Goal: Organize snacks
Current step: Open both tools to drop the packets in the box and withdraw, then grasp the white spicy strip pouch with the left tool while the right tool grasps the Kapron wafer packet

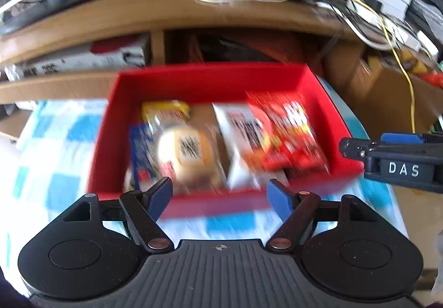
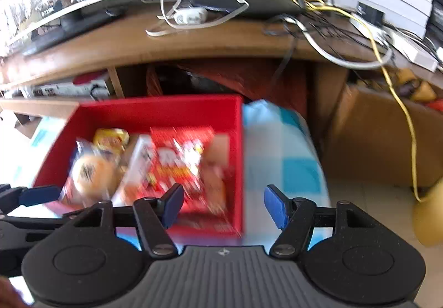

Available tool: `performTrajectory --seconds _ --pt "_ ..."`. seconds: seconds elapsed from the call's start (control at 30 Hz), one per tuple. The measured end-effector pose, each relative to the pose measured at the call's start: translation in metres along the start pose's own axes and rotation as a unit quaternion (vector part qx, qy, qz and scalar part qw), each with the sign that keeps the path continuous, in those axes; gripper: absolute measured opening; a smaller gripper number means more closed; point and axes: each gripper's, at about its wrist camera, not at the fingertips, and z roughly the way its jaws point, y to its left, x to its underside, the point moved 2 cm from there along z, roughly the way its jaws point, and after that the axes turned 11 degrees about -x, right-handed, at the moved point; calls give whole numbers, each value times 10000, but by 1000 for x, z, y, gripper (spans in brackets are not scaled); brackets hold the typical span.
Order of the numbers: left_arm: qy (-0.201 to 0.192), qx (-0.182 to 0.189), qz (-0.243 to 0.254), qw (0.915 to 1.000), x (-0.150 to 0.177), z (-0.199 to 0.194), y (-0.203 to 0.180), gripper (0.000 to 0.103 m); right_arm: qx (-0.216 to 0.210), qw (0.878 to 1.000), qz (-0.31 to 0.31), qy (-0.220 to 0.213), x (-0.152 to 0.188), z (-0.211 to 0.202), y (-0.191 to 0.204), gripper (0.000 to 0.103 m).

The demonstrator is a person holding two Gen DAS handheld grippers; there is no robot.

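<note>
Two grippers are hanging over a red box [image 1: 210, 81] of snacks that is sitting on a blue-and-white checked cloth [image 1: 63, 141]. Both pictures are blurring, so the print on the packets cannot be read.

The left gripper [image 1: 220, 195] is standing with its blue pads wide apart and nothing between them; the near wall of the box is lying just beyond its tips. The right gripper [image 2: 223, 204] is likewise gaping wide and gripping nothing, its left pad lying over the box's near right corner and its right pad over the cloth.

Inside the box, a round bun in a clear wrapper [image 1: 185, 150] is lying toward the left, a yellow packet [image 1: 166, 110] is sitting behind it, a white packet [image 1: 238, 136] is lying in the middle, and a red packet [image 1: 290, 133] is leaning over it on the right.

The left wrist view is showing a blue packet [image 1: 141, 147] pressed against the bun's left side, which the right wrist view is barely giving. It is also catching the right gripper's arm, lettered DAS, beside the box's right wall.

The right wrist view is showing more of the cloth right of the box, a cardboard carton [image 2: 373, 139] on the floor, and a yellow cable [image 2: 398, 97] trailing down from the wooden desk [image 2: 193, 39].
</note>
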Motion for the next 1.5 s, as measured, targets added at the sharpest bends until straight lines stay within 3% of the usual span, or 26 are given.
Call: performTrajectory --seconds 0.23,0.5,0.63,0.7,0.77,0.83,0.93,1.23,1.4,1.43,1.5 --pt "563 318 12 9979 37 -6 -27 85 63 9993 162 332 36 -17 -25 96" --pt "1340 474 -932 9854 55 16 -59 85 -57 9989 340 320 43 -29 -45 96" --pt "1186 80 -1029 9876 51 27 -76 89 -157 9985 456 256 42 -37 -55 96" --pt "1065 -146 -764 9913 51 29 -86 88 -195 9985 469 228 42 -41 -58 96" --pt "1006 -247 -486 9934 54 26 -88 82 -211 9983 501 194 41 -44 -61 96" --pt "929 -305 -204 9950 58 21 -84 69 -220 9982 547 145 40 -47 -65 96" --pt "959 -230 -24 9951 64 14 -69 59 -220 9980 567 153 41 -47 -67 96" --pt "1160 -236 544 9915 100 -7 -10 58 -184 9954 499 797 63 -18 -61 96" --pt "1136 78 294 9931 110 -14 7 58 -164 9906 756 1129 72 13 -70 96" --pt "1137 151 281 9930 109 -14 8 59 -196 9897 844 1142 73 17 -71 102" --pt "1176 298 224 9924 106 -17 7 59 -345 9869 1065 1165 72 23 -71 102"
